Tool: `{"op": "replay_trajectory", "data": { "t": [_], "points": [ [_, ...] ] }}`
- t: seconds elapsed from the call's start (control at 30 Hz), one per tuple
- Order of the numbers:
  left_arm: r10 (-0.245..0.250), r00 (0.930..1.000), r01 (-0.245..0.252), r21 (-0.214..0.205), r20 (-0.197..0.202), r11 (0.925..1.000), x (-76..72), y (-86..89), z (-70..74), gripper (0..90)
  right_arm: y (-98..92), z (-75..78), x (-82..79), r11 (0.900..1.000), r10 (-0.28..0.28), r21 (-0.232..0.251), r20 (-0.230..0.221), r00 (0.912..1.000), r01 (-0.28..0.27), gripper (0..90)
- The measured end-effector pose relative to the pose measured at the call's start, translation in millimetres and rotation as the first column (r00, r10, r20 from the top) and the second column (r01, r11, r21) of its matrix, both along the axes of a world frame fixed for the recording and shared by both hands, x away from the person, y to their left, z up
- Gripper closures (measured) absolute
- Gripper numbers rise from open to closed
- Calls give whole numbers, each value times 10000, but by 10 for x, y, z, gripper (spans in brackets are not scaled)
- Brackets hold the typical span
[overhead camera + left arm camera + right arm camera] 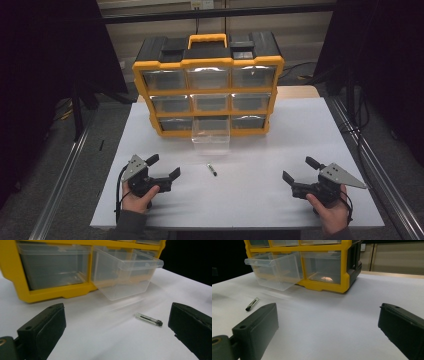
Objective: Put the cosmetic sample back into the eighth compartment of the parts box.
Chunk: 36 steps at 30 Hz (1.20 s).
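On the white table stands a yellow and black drawer box with see-through drawers. One drawer at the bottom middle is pulled out. Dark curtains hang at both sides of the room, and the floor is grey. A small thin tube with a black tip lies flat on the table, in front of the open drawer. It lies between the two grippers, nearer the left gripper and well apart from the right gripper. Both grippers are wide open and hold nothing.
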<state>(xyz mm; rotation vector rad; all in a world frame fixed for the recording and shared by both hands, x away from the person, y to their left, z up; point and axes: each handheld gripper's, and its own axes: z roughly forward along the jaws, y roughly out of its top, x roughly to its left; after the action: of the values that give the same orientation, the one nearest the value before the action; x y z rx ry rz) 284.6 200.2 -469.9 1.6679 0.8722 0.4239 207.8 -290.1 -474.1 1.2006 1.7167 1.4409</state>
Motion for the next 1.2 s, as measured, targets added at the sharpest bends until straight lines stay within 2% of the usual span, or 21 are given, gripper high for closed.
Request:
{"op": "replay_trajectory", "data": {
  "t": [0.1,0.13,0.2,0.27,0.37,0.4,0.5,0.6,0.63,0.7,0.77,0.83,0.97,1.0,1.07,1.1,1.13,1.2],
  "points": [
    [-34,10000,35,111,-87,9999,19,-49,3,16,17,-1,12,10000,-32,-9,19,10000,32,21],
    [-47,9998,48,34,-182,10000,27,-75,3,16,17,-1,13,10000,13,-27,0,10000,-13,21],
    [-246,9994,251,192,-238,9995,47,-107,14,16,15,-1,11,10000,-7,-39,-12,10000,7,21],
    [-327,9991,332,144,-285,9993,63,-154,14,16,5,-1,10,10000,-85,-12,-20,10000,85,21],
    [-329,9988,343,384,-364,9987,73,-227,9,17,-2,-6,12,9999,-121,-30,-24,9999,121,21],
    [-547,9976,561,311,-435,9979,80,-246,7,17,-5,-8,13,10000,-71,-34,-61,10000,71,22],
    [-662,9964,674,207,-526,9975,88,-316,0,19,-5,-12,20,10000,-31,-4,-96,9999,31,22],
    [-903,9934,927,307,-704,9952,98,-366,-6,20,4,-11,28,10000,10,3,-94,10000,-10,22],
    [-831,9943,853,309,-675,9959,96,-389,-9,21,8,-7,26,10000,19,-28,-114,9999,-20,22],
    [-1002,9921,1046,558,-757,9930,104,-410,-9,22,20,-7,32,10000,17,-28,-58,10000,-17,22],
    [-1054,9900,1113,595,-934,9920,108,-444,-15,24,28,-9,40,9999,110,-53,-62,9999,-110,23],
    [-1151,9889,1219,692,-942,9901,111,-472,-23,24,36,-10,45,9997,182,-147,-85,9998,-183,23],
    [-1273,9862,1351,702,-1061,9883,124,-518,-25,26,57,-5,48,9996,222,-174,-54,9997,-223,23],
    [-1205,9873,1290,787,-1037,9885,129,-533,-23,26,59,-5,49,9995,215,-236,6,9998,-215,23],
    [-1465,9837,1535,635,-1039,9861,145,-544,-27,27,58,-8,49,9994,239,-249,-33,9997,-240,23],
    [-1168,9879,1256,838,-1023,9885,138,-563,-19,27,58,-8,49,9994,239,-249,-33,9997,-240,23],
    [-1361,9849,1451,817,-1068,9860,150,-563,-17,27,57,-9,49,9995,241,-216,-37,9997,-242,23],
    [-1185,9876,1276,862,-1030,9881,156,-605,-12,30,53,-9,51,9995,236,-228,-21,9997,-236,24]
  ]
}}
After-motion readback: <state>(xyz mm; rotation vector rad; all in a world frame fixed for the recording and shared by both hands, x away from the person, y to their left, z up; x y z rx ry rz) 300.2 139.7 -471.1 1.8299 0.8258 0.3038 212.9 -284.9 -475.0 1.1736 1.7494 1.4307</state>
